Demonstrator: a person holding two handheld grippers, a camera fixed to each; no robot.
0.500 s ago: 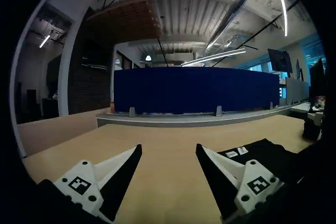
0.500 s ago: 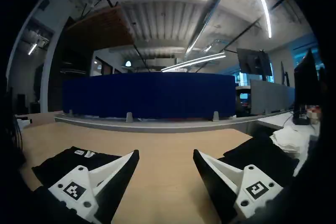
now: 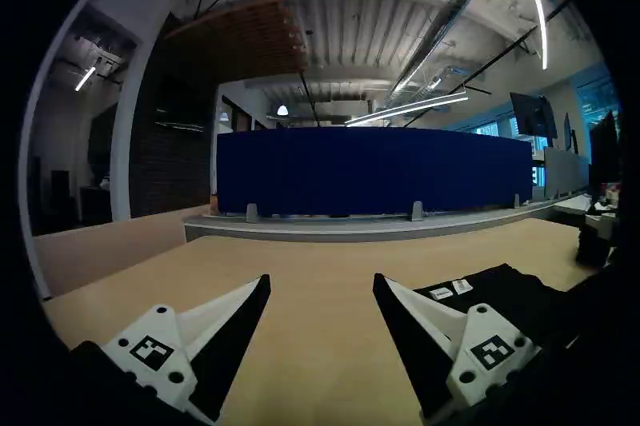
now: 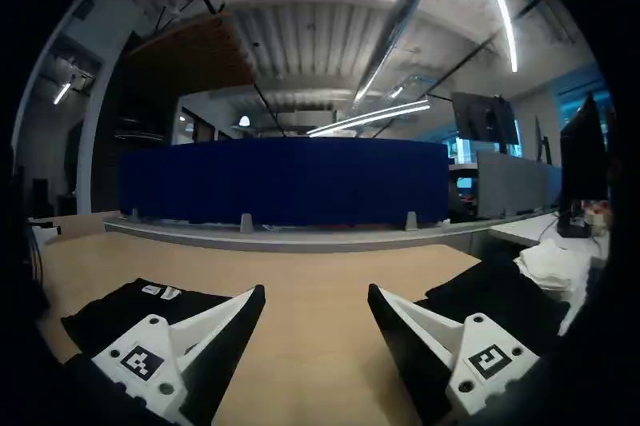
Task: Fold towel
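A folded black towel [image 3: 512, 290] with white tags lies on the wooden table, to the right of my left gripper [image 3: 320, 286], whose right finger partly covers it. The left gripper is open with bare tabletop between its fingers. In the right gripper view the same black towel [image 4: 140, 306] sits at the lower left, behind the left finger. My right gripper [image 4: 316, 294] is open too and holds nothing. More black cloth [image 4: 496, 294] lies at the right, behind the right finger [image 4: 432, 342].
The light wooden table [image 3: 320, 266] stretches ahead to a blue partition [image 3: 368, 170]. A pile of white cloth [image 4: 556, 262] sits at the right edge in the right gripper view. Monitors [image 4: 580, 162] stand on desks to the right.
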